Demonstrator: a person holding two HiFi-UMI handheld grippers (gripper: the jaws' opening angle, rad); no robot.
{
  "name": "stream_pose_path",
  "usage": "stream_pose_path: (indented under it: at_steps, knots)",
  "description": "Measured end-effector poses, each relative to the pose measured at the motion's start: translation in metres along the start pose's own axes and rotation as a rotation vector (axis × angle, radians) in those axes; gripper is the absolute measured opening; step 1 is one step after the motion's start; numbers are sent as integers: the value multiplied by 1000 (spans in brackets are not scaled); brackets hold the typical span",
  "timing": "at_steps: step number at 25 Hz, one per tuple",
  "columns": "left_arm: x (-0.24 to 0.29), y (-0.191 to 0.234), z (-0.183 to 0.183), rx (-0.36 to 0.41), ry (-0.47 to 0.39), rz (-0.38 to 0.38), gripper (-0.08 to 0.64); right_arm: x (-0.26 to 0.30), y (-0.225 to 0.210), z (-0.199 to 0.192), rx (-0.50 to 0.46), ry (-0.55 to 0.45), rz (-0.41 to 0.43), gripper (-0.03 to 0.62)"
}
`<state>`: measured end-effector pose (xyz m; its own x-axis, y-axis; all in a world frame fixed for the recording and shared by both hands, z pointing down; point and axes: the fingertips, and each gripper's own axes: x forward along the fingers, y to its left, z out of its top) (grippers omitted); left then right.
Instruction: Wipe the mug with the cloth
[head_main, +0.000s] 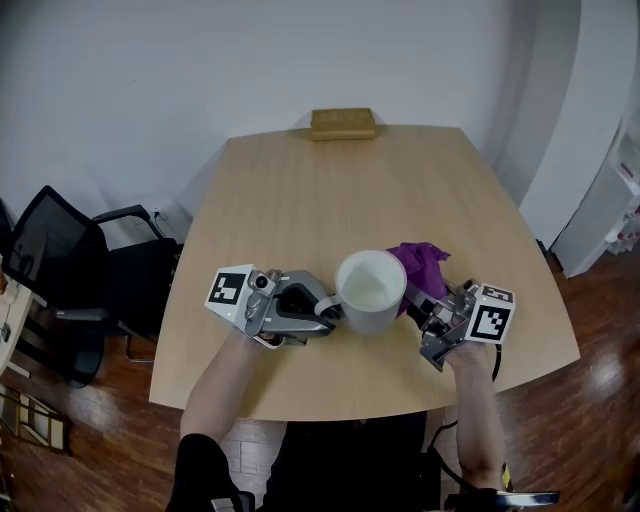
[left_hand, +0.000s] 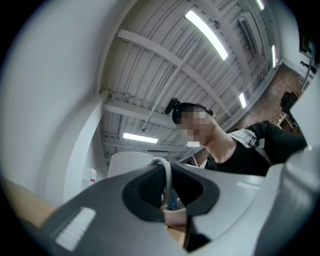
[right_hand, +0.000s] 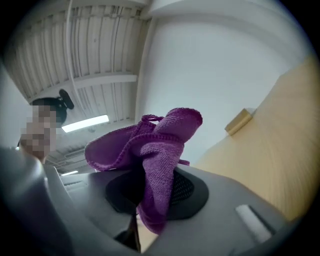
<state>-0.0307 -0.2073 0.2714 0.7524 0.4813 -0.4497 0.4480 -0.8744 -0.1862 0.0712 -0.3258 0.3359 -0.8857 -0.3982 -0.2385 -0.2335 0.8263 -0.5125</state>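
Writing: the only print that shows is the black-and-white square pattern on each marker cube, one on the left gripper (head_main: 232, 290) and one on the right gripper (head_main: 492, 315). It has no letters or words.
Mug: the white mug (head_main: 370, 290) is over the near part of the wooden table (head_main: 330, 190), between the two grippers, with its open mouth turned up to the head view. The inside looks plain white. I cannot tell whether its bottom rests on the table.
Left gripper: the left gripper (head_main: 325, 312) comes from the left side and meets the mug at its handle.
Left jaws: in the left gripper view the jaws stand narrow, and the thin white handle (left_hand: 167, 175) runs between the two dark pads, clamped there. The body of the mug (left_hand: 130, 162) rises just behind the jaw tips.
Right gripper: the right gripper (head_main: 425, 310) is just to the right of the mug.
Right jaws: in the right gripper view the jaws are closed on the purple cloth (right_hand: 160, 145). One fold hangs down between the pads, and the rest bunches up above the tips.
Cloth and mug: in the head view the cloth (head_main: 422, 265) lies at the far right side of the mug, right against its outer wall. The place of contact is hidden by the mug.
Far edge: a flat tan box (head_main: 342, 123) lies at the middle of the far edge of the table, well apart from the mug.
Left of the table: a black office chair (head_main: 70, 270) stands on the dark wooden floor.
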Motion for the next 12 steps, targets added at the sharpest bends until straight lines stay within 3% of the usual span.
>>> stream_pose_path:
  at_steps: [3,5,9,12]
  knots:
    - [2,-1,-1,-1,12,-22,58,-15,33,57,-28,-157,160,81]
    - [4,-4,-2,1,26,-46,58,-17,57,76,-50,-184,265,81]
    - [9,-18,-10,1,55,-99,60,-4,75,52,-38,-92,349,81]
    - [12,-27,-13,-2,64,-138,64,5,59,21,13,-22,315,81]
